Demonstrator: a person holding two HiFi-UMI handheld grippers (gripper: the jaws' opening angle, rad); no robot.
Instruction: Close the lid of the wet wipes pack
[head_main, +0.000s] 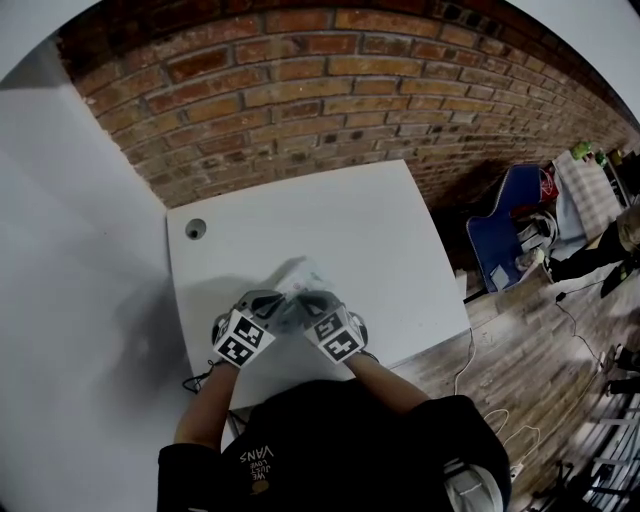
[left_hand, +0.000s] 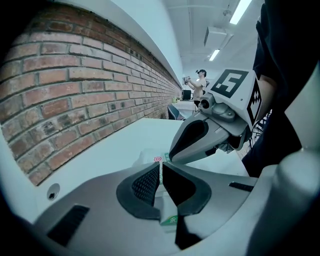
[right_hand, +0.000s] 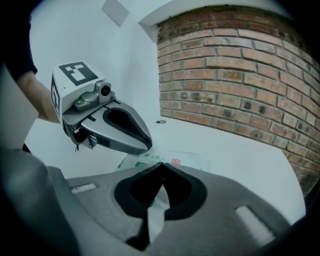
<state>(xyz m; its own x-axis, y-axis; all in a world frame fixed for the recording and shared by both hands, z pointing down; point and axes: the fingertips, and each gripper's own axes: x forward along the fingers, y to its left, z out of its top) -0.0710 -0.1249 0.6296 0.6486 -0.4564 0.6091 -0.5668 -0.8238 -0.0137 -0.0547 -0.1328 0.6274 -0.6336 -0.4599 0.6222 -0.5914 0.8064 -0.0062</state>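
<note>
White table (head_main: 330, 225), head view: wet wipes pack (head_main: 298, 280) lies near the front edge. Left gripper (head_main: 262, 312) is at its 7 o'clock, right gripper (head_main: 322, 312) at its 5, both equally near.

Left gripper view: jaws pinched shut on the pack's printed near edge.

Right gripper view: jaws shut on a thin white flap (right_hand: 152, 220), lid or wipe unclear. Pack body runs 9-to-3 just beyond the tips. Closing likely means laying the flap down toward 12.

Lid of wet wipes pack (head_main: 303, 278) unseen.
</note>
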